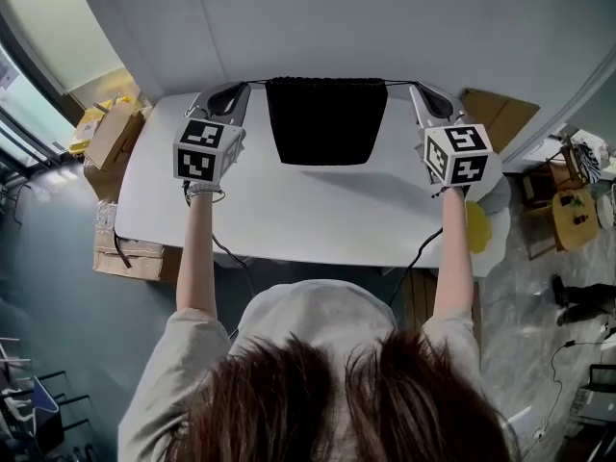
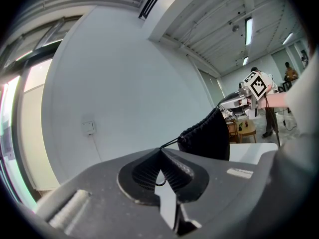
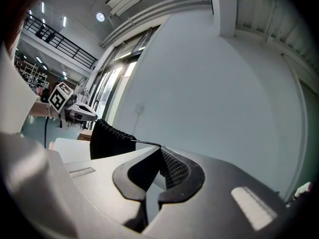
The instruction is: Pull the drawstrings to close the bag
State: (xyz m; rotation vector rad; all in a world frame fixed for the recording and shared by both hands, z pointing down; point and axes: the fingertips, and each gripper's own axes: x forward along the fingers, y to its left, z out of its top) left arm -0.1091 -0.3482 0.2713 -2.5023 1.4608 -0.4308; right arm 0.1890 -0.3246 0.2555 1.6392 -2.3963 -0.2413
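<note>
A black drawstring bag [image 1: 325, 120] hangs stretched above the far edge of the white table [image 1: 289, 210], its gathered top pulled wide between my two grippers. My left gripper [image 1: 246, 87] is shut on the left drawstring [image 1: 258, 81]. In the left gripper view the thin cord [image 2: 169, 143] runs taut from the shut gripper [image 2: 160, 151] to the bag [image 2: 209, 136]. My right gripper [image 1: 414, 87] is shut on the right drawstring [image 1: 397, 81]. In the right gripper view the cord [image 3: 147, 143] leads from that gripper [image 3: 160, 149] to the bag [image 3: 109, 139].
A white wall [image 1: 385, 27] stands right behind the table's far edge. Cardboard boxes [image 1: 114, 135] sit on the floor at the left. A yellow round object [image 1: 478, 227] and wooden furniture [image 1: 563, 215] stand at the right. A cable [image 1: 231, 258] hangs at the near edge.
</note>
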